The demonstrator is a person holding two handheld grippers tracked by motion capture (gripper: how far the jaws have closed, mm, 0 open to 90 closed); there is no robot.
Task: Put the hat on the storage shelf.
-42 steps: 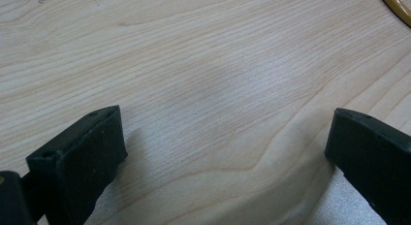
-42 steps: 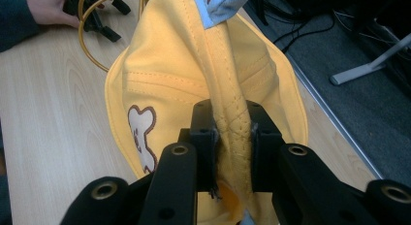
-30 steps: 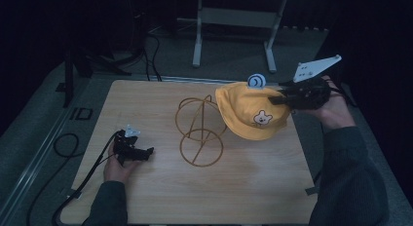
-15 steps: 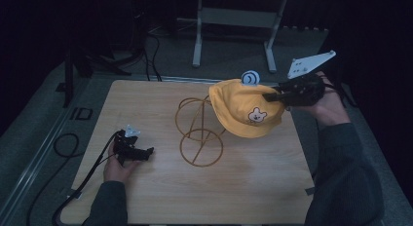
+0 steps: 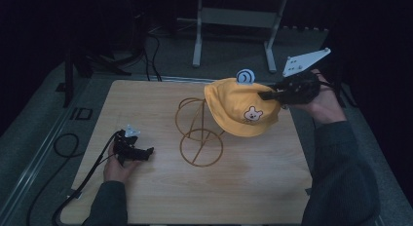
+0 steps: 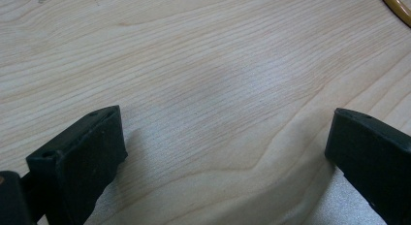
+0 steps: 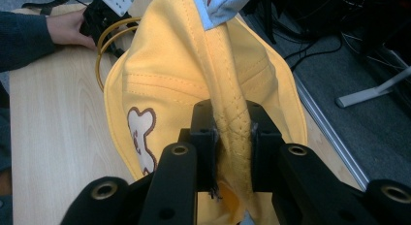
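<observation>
A yellow cap (image 5: 241, 109) with a bear patch hangs in the air over the right part of the wooden table (image 5: 146, 104). My right gripper (image 5: 265, 95) is shut on its brim; in the right gripper view the jaws pinch a fold of the cap (image 7: 169, 79) at the right gripper (image 7: 231, 119). A light blue ear (image 5: 246, 76) sticks up from the cap. The cap's left edge overlaps the top of a gold wire stand (image 5: 199, 138); I cannot tell if they touch. My left gripper (image 5: 148, 152) rests on the table at the left, open and holding nothing (image 6: 225, 142).
The wire stand's base ring (image 6: 397, 7) lies just beyond the left gripper. A metal frame (image 5: 234, 16) stands on the floor behind the table. Cables (image 5: 63, 143) trail off the table's left side. The table's right edge (image 5: 299, 138) runs under the right forearm.
The cap and the right gripper have shifted slightly left toward the wire stand. The left gripper has stayed still.
</observation>
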